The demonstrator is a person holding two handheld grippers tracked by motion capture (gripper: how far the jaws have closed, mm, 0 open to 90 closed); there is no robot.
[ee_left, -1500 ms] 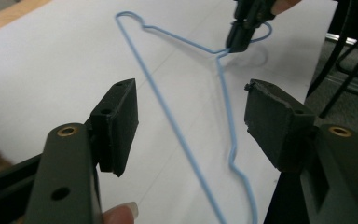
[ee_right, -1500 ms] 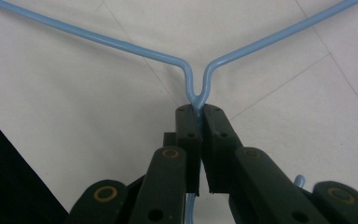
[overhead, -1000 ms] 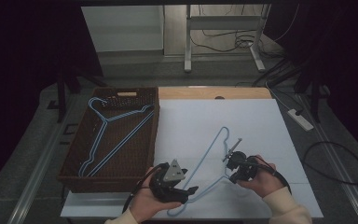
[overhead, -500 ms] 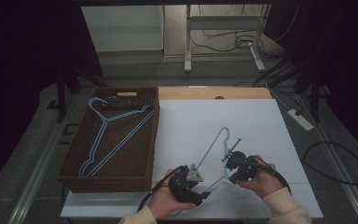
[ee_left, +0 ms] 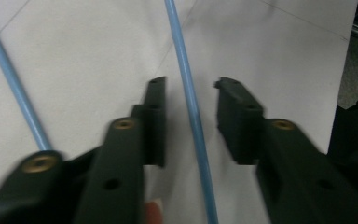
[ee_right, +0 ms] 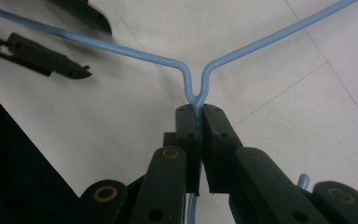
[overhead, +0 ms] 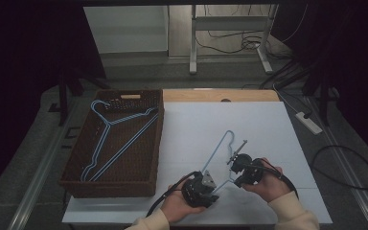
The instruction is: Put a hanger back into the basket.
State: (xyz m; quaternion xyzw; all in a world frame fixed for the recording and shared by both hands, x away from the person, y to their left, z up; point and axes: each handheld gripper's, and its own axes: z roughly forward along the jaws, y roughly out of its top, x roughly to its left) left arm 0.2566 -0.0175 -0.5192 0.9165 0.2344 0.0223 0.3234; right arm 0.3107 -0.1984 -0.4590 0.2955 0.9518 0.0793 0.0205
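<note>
— So what's different from 1 second back?

— Nearest the person, the left tongs [overhead: 214,184] have slid rightward along the front of the white-covered desk [overhead: 268,124], from beside the basket toward the thin light-blue wire hanger [overhead: 219,149] lying there. In the left gripper view, 1 arm of that hanger [ee_left: 192,112] now runs straight up the gap between the 2 black jaws, which stand wide apart and touch nothing.

— And the other hand?

— The right tongs [overhead: 231,161] have barely stirred. Their jaws are clamped narrow on the hanger's neck [ee_right: 196,100], just below the fork where the 2 shoulder wires split; the left tongs' tips show farther off there, straddling the left-hand wire.

— Meaning what for the job?

— I'd judge a 2-point hold is nearly set: 1 side pinned, the other lined up and only needing to close. After that, a lift toward the dark woven wicker basket [overhead: 159,139] seems likely.

— Anything in it already?

— Farther off, at the desk's left, it holds at least 1 matching blue hanger [overhead: 108,127], lying flat, well apart from this one.
</note>
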